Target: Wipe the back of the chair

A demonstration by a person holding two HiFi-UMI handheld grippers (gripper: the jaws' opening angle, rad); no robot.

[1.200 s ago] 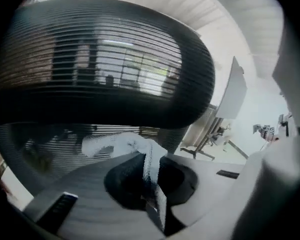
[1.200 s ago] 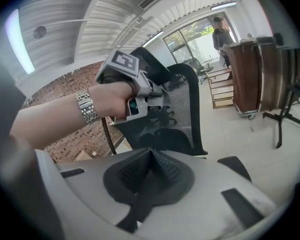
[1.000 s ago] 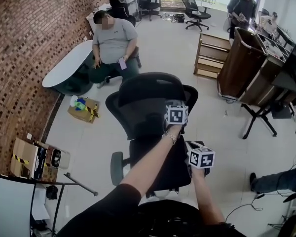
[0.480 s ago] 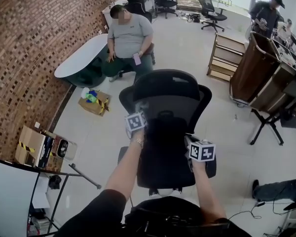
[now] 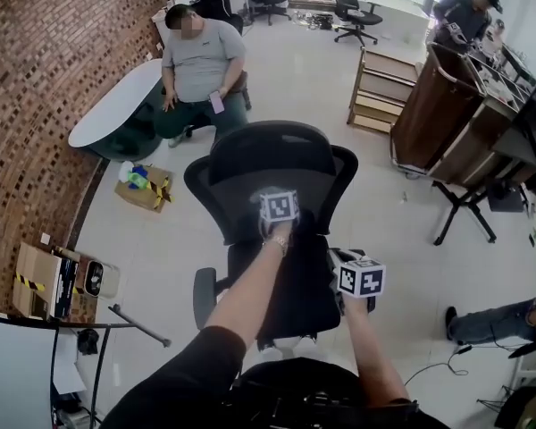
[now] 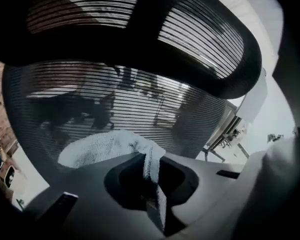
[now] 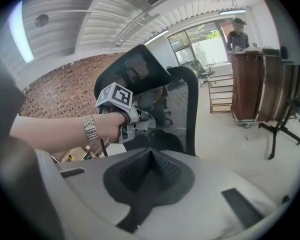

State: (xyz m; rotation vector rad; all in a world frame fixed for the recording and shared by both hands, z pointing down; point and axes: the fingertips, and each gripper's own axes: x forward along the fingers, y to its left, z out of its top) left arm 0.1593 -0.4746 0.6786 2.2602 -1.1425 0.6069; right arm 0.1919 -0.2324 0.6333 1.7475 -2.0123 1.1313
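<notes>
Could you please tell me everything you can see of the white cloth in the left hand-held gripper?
The cloth is white and nubbly, like terry towelling. One fold runs down between the jaws of the left hand-held gripper, which are shut on it. The rest bunches into a rounded wad ahead of the jaws, mostly to their left. The wad appears pressed against the black mesh of the chair back. No stain or print can be made out on it.

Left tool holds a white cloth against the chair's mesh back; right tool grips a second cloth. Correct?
No: the right tool is shut with nothing in it, per the right gripper view. The left tool does hold the white cloth against the chair's mesh back.
</notes>
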